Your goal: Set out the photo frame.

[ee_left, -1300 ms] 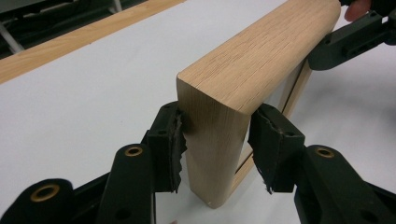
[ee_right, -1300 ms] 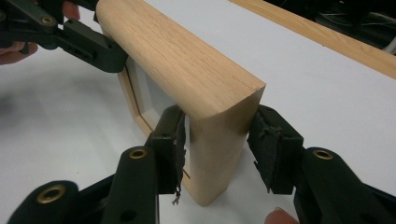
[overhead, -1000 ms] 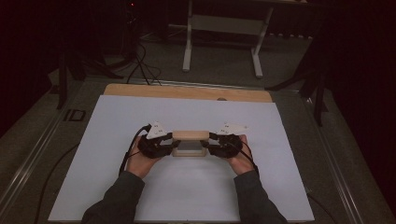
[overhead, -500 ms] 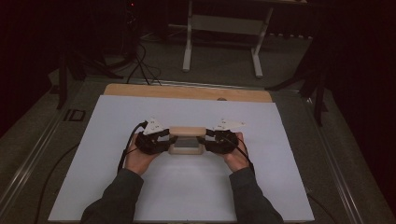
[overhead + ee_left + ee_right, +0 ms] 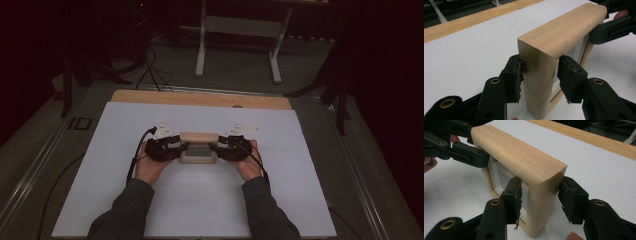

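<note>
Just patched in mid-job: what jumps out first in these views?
A chunky wooden frame stands upright on its edge mid-way across the white sheet that covers the table. The left hand-held gripper straddles one upright side and the right hand-held gripper the other. The left jaws have just been opening, and a gap shows at its right pad.

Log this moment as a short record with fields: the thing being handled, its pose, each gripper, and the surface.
thing: wooden frame with a grey inset panel
pose: upright on its edge on the white sheet
left gripper: jaws straddle one end post of the frame and have just been opening; a gap shows at the right pad
right gripper: jaws straddle the other end post; a gap shows at the pads
surface: white sheet over a wooden table
</note>
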`<state>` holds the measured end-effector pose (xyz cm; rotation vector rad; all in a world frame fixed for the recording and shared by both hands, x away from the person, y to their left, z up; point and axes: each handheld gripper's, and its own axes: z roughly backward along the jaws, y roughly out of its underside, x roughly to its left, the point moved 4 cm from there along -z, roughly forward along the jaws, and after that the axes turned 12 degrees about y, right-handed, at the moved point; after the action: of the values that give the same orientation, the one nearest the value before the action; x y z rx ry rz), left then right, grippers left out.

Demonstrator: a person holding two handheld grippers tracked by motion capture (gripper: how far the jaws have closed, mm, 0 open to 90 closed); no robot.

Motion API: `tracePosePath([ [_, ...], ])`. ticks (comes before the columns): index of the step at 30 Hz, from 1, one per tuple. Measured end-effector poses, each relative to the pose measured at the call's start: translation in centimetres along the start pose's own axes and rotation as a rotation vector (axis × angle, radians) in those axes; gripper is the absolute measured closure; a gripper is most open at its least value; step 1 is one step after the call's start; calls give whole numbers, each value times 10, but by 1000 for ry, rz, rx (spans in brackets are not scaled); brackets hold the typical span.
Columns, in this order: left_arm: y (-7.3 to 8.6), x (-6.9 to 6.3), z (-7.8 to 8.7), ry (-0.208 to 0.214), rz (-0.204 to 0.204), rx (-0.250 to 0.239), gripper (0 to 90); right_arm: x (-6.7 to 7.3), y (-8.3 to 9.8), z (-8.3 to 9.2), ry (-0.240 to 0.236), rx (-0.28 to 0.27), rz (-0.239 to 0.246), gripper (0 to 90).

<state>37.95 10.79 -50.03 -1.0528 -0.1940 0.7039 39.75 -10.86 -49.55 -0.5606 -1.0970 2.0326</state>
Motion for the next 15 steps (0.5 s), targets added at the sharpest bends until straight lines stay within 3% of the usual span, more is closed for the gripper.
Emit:
tracePosePath([
  [5,0,3,-2,2,32,-6,545,-1,-2,-4,5,1,-16,525],
  [15,-3,4,-10,-3,48,-8,537,-6,-2,-6,26,8,-46,516],
])
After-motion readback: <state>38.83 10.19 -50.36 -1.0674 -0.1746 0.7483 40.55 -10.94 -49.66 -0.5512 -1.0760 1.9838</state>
